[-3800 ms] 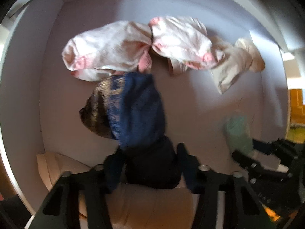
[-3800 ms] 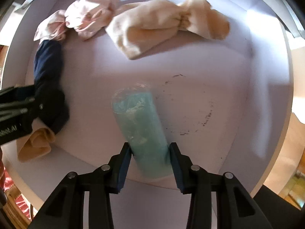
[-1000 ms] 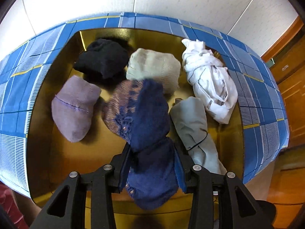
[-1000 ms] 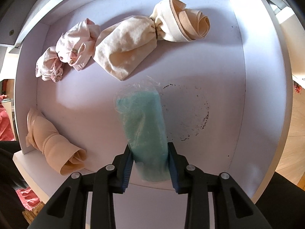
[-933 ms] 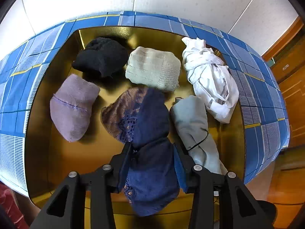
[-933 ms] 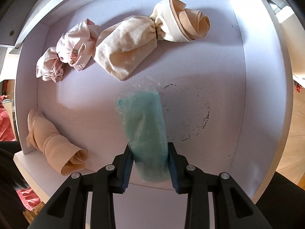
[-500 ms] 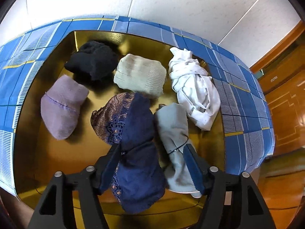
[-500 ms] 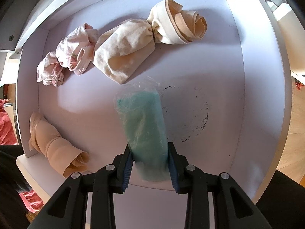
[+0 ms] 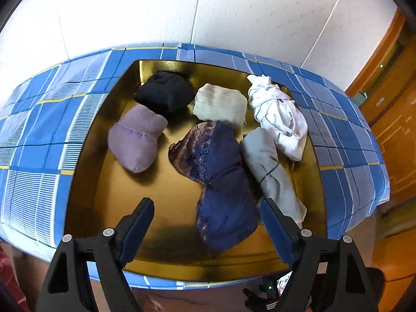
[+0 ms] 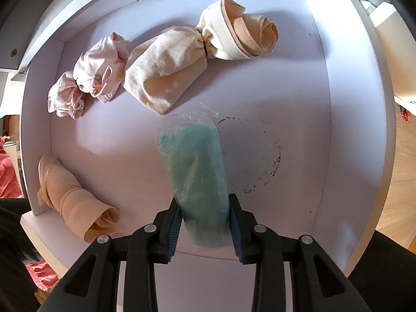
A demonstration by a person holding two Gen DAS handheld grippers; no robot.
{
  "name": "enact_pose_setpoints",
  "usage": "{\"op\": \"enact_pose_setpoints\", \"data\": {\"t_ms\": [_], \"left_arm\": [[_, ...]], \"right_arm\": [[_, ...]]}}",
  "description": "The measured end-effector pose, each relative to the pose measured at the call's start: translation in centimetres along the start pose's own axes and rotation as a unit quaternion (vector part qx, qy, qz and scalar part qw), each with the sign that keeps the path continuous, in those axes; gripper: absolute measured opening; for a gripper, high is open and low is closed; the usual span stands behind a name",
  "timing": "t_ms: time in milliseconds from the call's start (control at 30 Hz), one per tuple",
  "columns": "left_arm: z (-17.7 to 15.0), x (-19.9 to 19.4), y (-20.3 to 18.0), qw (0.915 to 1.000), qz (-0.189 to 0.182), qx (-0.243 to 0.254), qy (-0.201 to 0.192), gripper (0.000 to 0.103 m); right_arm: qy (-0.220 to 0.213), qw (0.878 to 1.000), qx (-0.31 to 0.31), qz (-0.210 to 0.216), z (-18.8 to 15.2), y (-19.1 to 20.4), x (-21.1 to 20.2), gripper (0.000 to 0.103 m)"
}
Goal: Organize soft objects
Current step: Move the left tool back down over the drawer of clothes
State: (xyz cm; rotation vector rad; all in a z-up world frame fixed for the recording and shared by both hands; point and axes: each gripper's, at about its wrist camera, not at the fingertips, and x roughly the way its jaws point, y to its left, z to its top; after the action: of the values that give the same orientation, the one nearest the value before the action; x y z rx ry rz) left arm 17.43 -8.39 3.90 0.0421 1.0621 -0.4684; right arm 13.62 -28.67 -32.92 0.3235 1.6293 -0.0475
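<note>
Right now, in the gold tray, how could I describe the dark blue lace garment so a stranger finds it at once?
Look at the shallow gold metal tray on the blue checked tablecloth. In its near half, left of the long grey rolled cloth, lies the dark blue lace garment. Only it has lace, and a brown patterned part at its far end.

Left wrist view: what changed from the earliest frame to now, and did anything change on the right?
The left hand-held gripper carried the navy lace bundle from the white shelf to the gold tray, laid it beside the grey roll, and let go; its jaws are opening, clear of the cloth. The right hand-held gripper stayed clamped on the bagged teal roll over the white shelf.
</note>
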Motion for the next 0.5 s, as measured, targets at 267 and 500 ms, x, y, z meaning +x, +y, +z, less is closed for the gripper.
{"op": "enact_pose_setpoints", "data": {"t_ms": [267,500], "left_arm": [[-3.1,-4.1,-0.9,0.9967,-0.022,0.054,-0.056,0.091],[-7.7,-7.3,-2.1,0.9881,-0.049,0.118,-0.085,0.097]], "right_arm": [[-0.004,1.0,0.008,0.002,-0.2,-0.8,-0.4,0.034],[-0.005,1.0,0.01,-0.003,0.0,-0.6,-0.2,0.034]]}}
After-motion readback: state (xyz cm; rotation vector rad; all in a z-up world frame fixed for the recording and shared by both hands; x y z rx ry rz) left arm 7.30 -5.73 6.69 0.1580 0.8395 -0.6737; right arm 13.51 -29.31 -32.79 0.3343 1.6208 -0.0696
